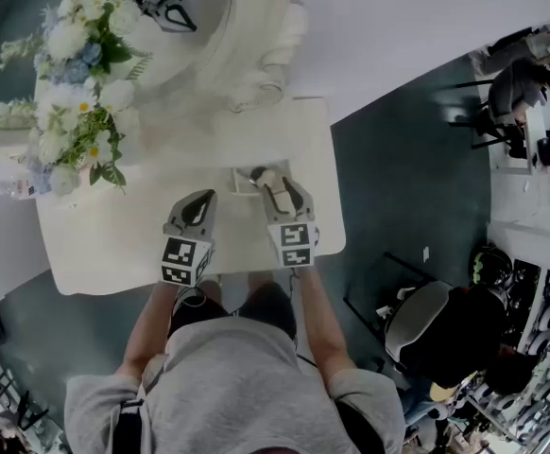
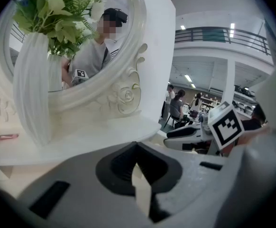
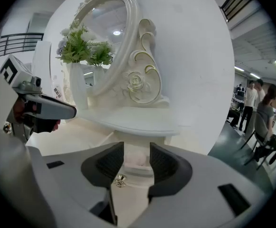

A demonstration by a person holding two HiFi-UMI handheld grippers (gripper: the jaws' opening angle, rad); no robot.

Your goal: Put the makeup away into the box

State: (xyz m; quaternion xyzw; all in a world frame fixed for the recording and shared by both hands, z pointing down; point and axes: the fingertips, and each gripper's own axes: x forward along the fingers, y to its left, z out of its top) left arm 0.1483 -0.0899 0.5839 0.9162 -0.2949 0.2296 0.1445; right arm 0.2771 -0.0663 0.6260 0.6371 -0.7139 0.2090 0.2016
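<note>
Here the box (image 3: 136,167), at the right front of the white dressing table (image 1: 114,244), is mostly masked by the right gripper (image 3: 136,156), whose jaws stand apart over it, gripping nothing. Its pale pink contents are too blurred to identify. Left gripper (image 2: 137,167): jaws together, empty. Behind: oval mirror (image 3: 105,37), flower vase (image 2: 31,94), open office hall (image 2: 214,94).

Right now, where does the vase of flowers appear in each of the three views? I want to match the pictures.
Head view: the vase of flowers is at the upper left, seen from above, so mostly blooms show.
Left gripper view: the vase of flowers stands at the left edge, its ribbed white body large.
Right gripper view: the vase of flowers is left of centre, small.
Shared landmark: the oval mirror with the carved rose frame, beside the vase.
</note>
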